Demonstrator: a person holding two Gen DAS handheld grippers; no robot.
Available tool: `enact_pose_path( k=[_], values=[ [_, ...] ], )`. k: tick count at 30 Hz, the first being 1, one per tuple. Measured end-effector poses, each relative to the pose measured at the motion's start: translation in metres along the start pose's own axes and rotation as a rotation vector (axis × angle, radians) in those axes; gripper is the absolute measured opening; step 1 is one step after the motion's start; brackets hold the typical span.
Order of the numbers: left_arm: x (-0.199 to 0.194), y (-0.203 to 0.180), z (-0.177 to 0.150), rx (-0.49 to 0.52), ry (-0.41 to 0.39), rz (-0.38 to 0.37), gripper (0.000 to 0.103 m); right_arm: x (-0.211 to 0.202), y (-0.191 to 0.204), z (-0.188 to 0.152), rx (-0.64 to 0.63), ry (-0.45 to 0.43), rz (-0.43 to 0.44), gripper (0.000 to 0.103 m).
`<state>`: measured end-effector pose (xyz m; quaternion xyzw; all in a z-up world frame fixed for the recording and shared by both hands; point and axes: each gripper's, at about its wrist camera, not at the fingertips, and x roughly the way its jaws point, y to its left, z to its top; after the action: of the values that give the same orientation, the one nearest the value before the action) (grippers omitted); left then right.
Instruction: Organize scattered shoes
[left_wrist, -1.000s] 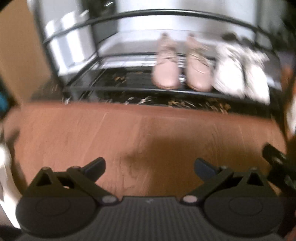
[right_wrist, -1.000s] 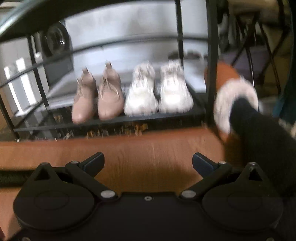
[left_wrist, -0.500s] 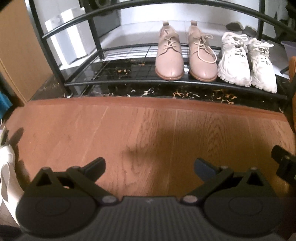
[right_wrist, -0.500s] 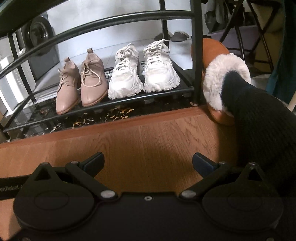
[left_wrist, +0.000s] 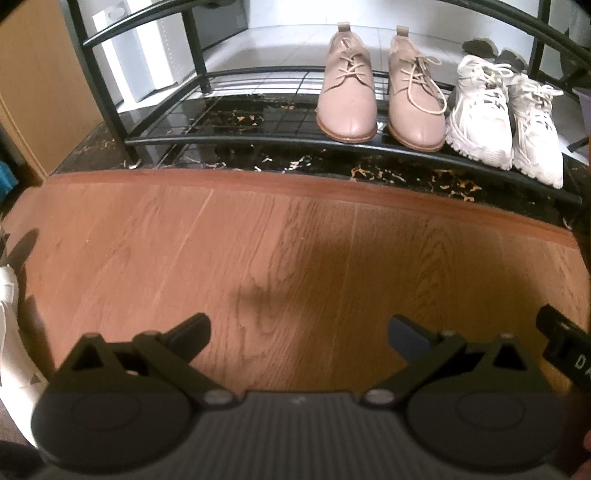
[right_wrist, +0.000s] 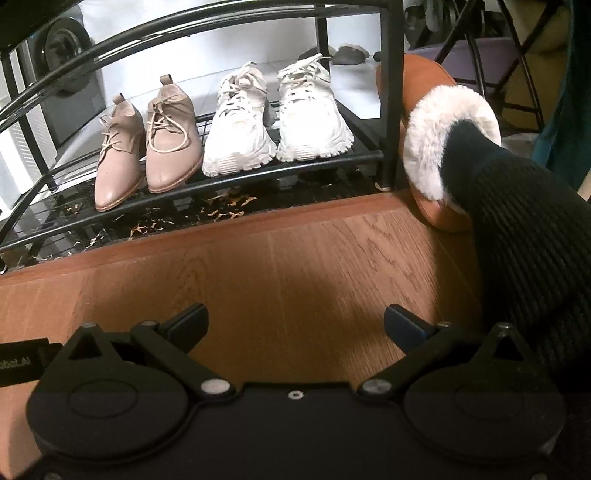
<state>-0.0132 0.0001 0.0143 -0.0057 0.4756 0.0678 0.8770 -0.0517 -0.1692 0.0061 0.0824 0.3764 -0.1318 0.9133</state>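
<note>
Nearest the lenses, the left gripper (left_wrist: 298, 330) and the right gripper (right_wrist: 293, 323) both hang over the wood floor (left_wrist: 295, 266) with their jaws spread wide and nothing between the fingers. The fingertips (right_wrist: 188, 319) are dark and blunt and stand clear of the boards.

At the left edge of the left wrist view, a white shoe (left_wrist: 11, 332) lies on the floor, cut off by the frame. To the right of the right gripper, a person's leg in a dark ribbed sock (right_wrist: 524, 243) stands on the floor, its foot inside a tan slipper with a white fur collar (right_wrist: 439, 147), just beside the corner post of the rack.

Beyond the floor's edge comes a strip of dark marbled tile (left_wrist: 369, 170), and on it a black metal shoe rack (left_wrist: 229, 142). On its lowest wire shelf, 2 pairs sit toes outward: pink lace-up shoes (left_wrist: 380, 96) near the middle, and white chunky sneakers (left_wrist: 506, 118) just beside them on the right. The left part of the shelf is bare.

Farther back, on pale tile behind the rack, a grey pair of slippers (right_wrist: 343, 53) lies small and blurred.
</note>
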Motion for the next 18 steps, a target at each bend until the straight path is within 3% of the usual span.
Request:
enact_pose_path(
  k=[8,18],
  values=[
    [0.0009,0.0014,0.0006,-0.002,0.009,-0.005,0.102,0.0016,-0.0002,-0.0008,0.002,0.011,-0.001,0.103],
    [-0.0067,-0.0025,-0.0014,0.032,-0.043,-0.023,0.102,0.0022,-0.0024,0.0000,0.009,0.020,-0.002,0.103]
  ],
)
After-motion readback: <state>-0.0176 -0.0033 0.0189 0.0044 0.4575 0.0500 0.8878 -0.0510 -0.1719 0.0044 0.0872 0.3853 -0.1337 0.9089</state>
